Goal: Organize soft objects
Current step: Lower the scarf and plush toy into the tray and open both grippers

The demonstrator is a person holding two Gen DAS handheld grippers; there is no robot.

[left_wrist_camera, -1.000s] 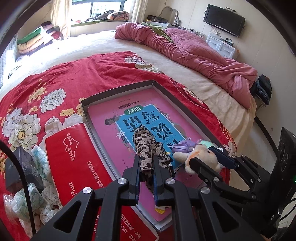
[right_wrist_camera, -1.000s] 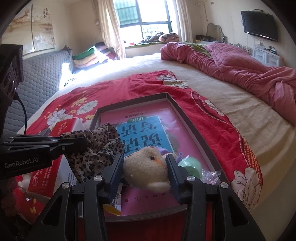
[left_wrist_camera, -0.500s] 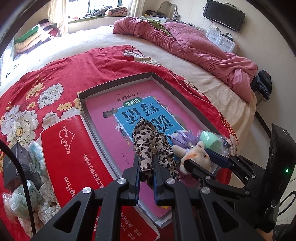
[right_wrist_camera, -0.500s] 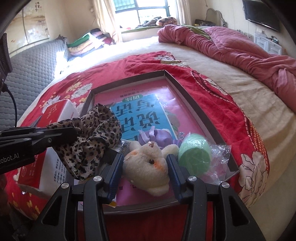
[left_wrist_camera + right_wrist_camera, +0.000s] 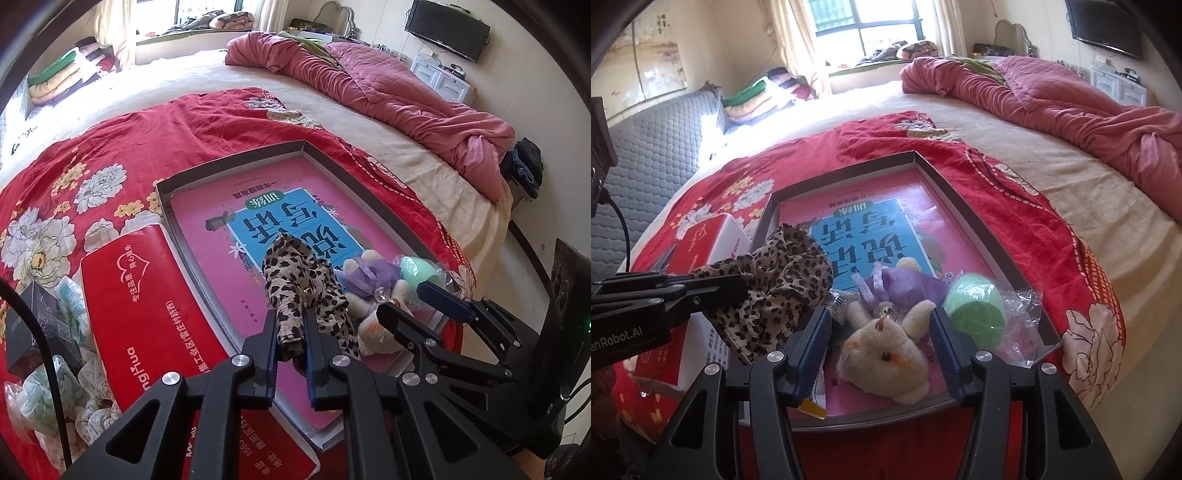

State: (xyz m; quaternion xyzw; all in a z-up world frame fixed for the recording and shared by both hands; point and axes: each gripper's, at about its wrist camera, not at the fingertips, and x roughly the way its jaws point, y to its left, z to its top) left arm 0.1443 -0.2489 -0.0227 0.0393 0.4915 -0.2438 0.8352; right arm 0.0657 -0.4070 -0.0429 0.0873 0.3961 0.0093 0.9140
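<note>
Leopard-print cloth (image 5: pixel 303 280); crumpled, spotted

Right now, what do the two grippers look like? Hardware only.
Both match: matte black angular linkage arms with silver pivot screws and blue ribbed pads. Left gripper shows white "enRobot.AI" lettering on its side in the right wrist view, with a black cable looping behind it. Right gripper has a black rear housing with a green light.

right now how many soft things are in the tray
4: leopard cloth pinched in the left tongs at the tray's near left, plush bear between the opening right tongs, purple pouch behind it, green ball right. Others may be hidden.
</note>
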